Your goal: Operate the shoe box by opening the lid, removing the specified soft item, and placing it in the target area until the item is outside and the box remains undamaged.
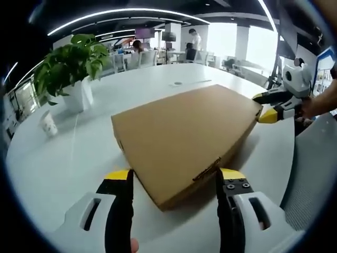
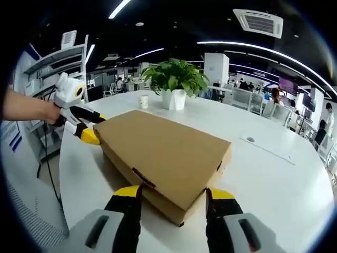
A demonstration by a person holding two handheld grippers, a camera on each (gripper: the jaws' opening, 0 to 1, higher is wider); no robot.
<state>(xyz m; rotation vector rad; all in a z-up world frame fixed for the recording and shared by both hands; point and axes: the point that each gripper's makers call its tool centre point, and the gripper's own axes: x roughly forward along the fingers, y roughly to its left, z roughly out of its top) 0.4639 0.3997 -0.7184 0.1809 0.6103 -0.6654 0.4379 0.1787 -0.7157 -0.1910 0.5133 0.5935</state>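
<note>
White table (image 1: pixel 63 158); closed shoe box (image 1: pixel 181 134), contents hidden; left tongs (image 1: pixel 174 182), right tongs (image 2: pixel 172 200) apart.

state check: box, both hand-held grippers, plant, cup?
shoe box: lid shut, flat on the white table, looks undamaged.
left hand-held gripper: open, jaws either side of the box's near corner, not gripping.
right hand-held gripper: open, jaws astride the opposite corner, not gripping.
potted plant: upright on the table, apart from the box.
paper cup: upright, beside the plant.
</note>
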